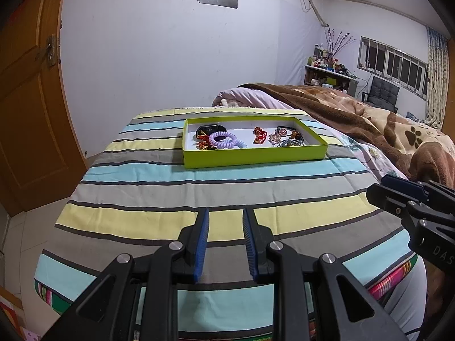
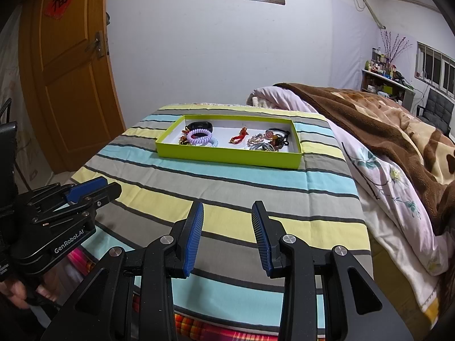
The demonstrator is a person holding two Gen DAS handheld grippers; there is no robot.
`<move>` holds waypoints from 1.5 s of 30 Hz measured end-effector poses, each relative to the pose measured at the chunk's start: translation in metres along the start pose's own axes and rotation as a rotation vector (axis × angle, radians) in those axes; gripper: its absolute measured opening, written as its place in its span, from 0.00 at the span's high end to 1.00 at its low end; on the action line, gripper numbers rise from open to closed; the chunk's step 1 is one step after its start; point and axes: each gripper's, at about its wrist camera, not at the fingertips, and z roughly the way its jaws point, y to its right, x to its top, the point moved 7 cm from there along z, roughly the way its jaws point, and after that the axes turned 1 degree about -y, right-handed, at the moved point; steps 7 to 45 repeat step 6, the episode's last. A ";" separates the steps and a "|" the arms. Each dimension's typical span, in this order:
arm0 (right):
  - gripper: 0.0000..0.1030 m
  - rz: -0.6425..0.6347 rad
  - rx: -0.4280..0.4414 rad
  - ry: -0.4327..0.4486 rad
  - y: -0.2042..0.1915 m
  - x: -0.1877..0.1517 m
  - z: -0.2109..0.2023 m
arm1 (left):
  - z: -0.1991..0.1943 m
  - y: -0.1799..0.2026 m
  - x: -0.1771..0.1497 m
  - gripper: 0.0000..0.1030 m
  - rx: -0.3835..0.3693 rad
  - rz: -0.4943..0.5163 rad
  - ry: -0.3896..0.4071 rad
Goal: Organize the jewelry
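2 grippers, left (image 1: 225, 241) and right (image 2: 228, 237), hover released and empty over a striped cloth (image 1: 159, 193). Jewelry (image 1: 227, 139) lies sorted in a green tray (image 1: 256, 157) well ahead, so nothing needs holding.

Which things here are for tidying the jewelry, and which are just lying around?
For the job:
green tray
purple coil hair tie
black band
red charm
left gripper, open and empty
right gripper, open and empty

Just lying about:
striped cloth
brown blanket
wooden door
black chair
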 end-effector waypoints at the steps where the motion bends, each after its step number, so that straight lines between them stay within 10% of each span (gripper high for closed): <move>1: 0.65 0.000 0.000 0.000 0.000 0.000 0.000 | 0.000 0.000 0.000 0.75 0.000 -0.001 0.001; 45: 0.65 -0.001 0.000 0.000 0.001 0.000 0.000 | 0.001 0.000 0.000 0.75 -0.010 -0.005 0.002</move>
